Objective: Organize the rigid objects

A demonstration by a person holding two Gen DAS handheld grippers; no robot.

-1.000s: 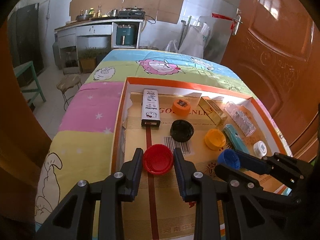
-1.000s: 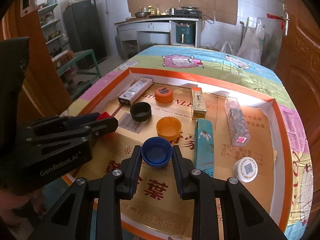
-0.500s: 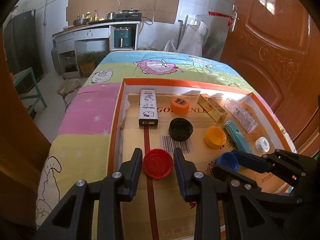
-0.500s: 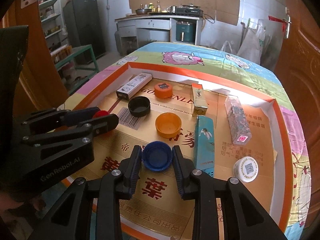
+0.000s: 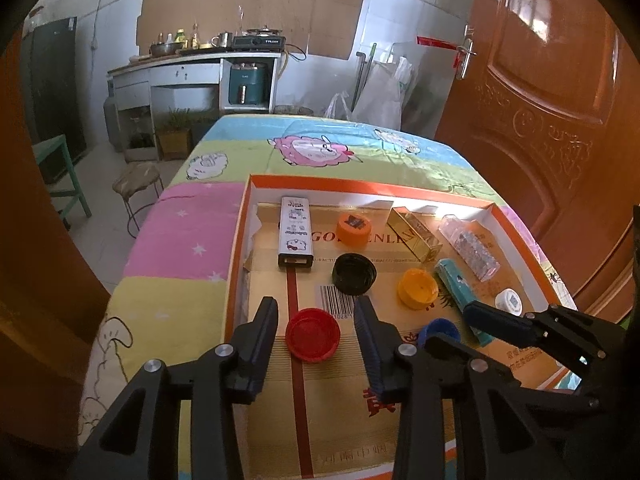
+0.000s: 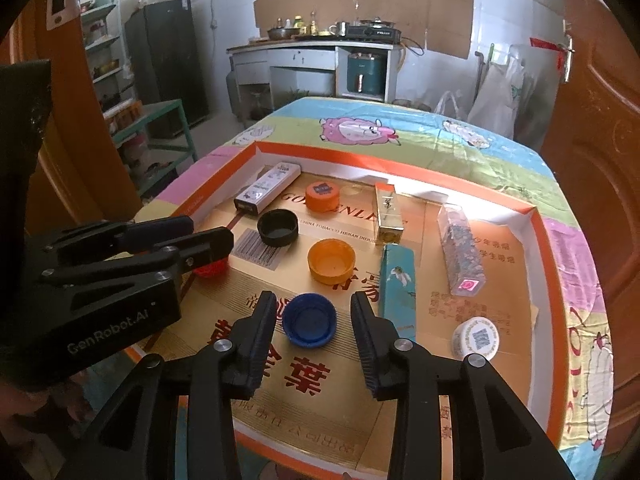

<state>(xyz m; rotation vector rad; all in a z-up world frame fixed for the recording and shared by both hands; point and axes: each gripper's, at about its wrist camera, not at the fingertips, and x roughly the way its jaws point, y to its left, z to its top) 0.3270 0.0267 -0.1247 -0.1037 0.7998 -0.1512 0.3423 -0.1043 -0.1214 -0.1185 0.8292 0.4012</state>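
left gripper (image 5: 316, 322) jaws apart around red cap (image 5: 313, 339), not touching; right gripper (image 6: 313, 314) jaws apart around blue cap (image 6: 309, 319), beside teal box (image 6: 397, 290).

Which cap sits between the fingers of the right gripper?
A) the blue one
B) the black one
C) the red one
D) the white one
A: in the right wrist view the blue cap lies between the open fingers of the right gripper, with a gap on each side.

Six caps (image 6: 309, 319); four boxes (image 6: 397, 290); one tray (image 6: 556, 320); two grippers (image 6: 313, 314).
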